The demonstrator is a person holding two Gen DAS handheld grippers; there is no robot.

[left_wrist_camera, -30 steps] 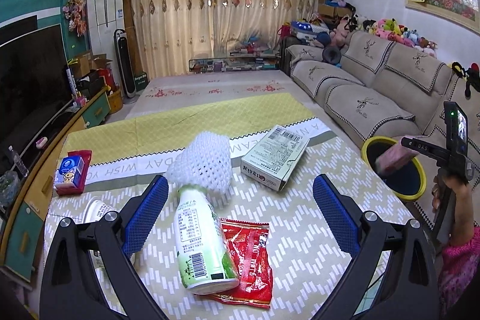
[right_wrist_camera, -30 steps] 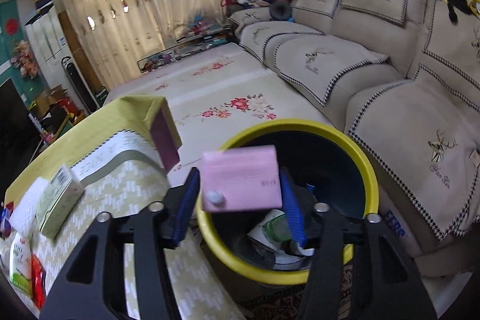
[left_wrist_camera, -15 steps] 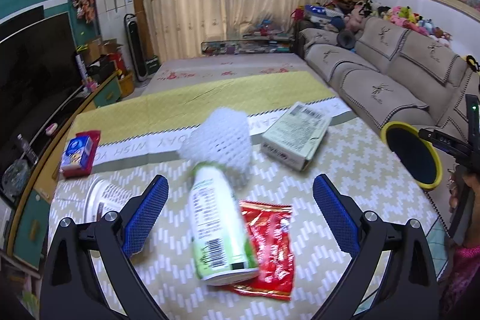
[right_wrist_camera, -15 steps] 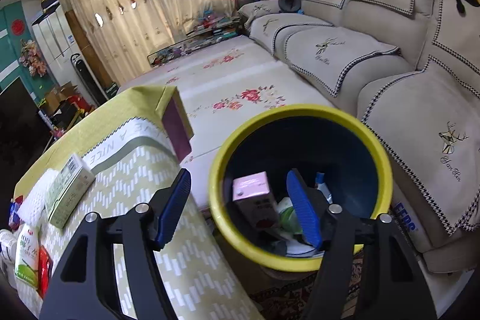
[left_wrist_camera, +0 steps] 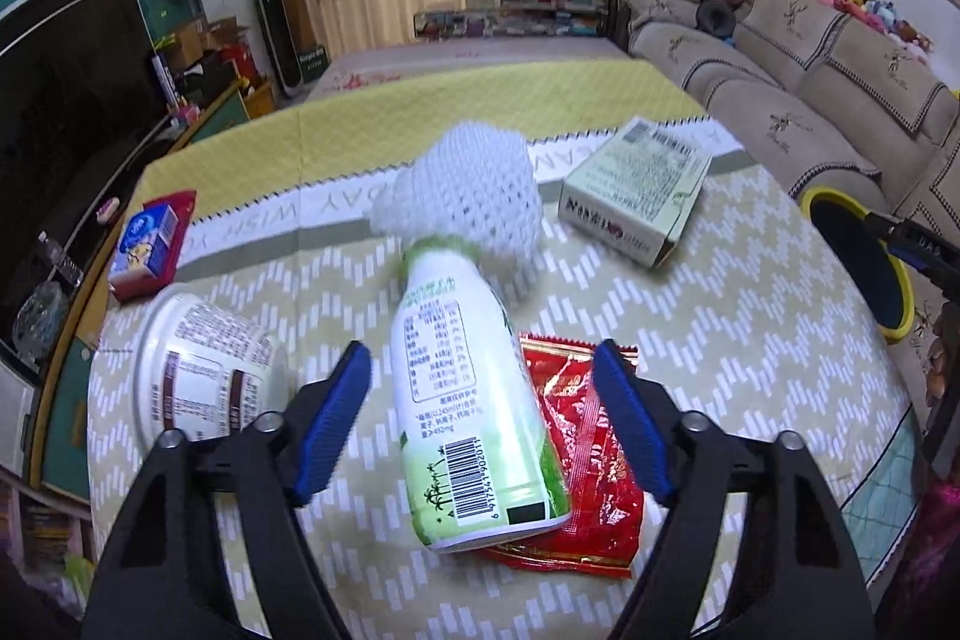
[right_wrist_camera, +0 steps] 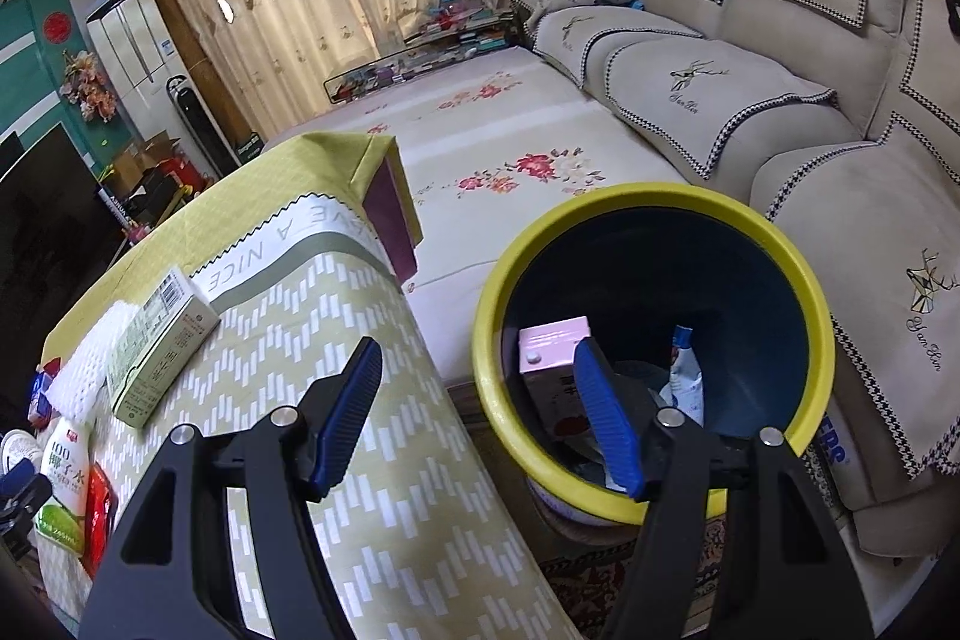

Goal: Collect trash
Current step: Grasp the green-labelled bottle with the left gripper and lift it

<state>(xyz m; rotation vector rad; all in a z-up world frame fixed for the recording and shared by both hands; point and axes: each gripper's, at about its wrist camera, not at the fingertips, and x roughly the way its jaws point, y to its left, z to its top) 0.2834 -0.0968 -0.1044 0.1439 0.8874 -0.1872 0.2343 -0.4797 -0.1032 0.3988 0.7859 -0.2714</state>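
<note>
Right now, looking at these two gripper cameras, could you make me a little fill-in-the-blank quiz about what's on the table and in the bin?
1. The green and white bottle lies partly on top of a ____ snack wrapper.
2. The rim of the trash bin is coloured ____.
3. The pink carton sits inside the ____.
4. The left gripper has its fingers on either side of the ____.

Missing words: red; yellow; bin; bottle

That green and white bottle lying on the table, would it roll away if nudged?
Probably: the bottle lies on its round side, though it rests partly on the red wrapper, which may slow it. Its glossy label looks slippery, so it might slip.
</note>
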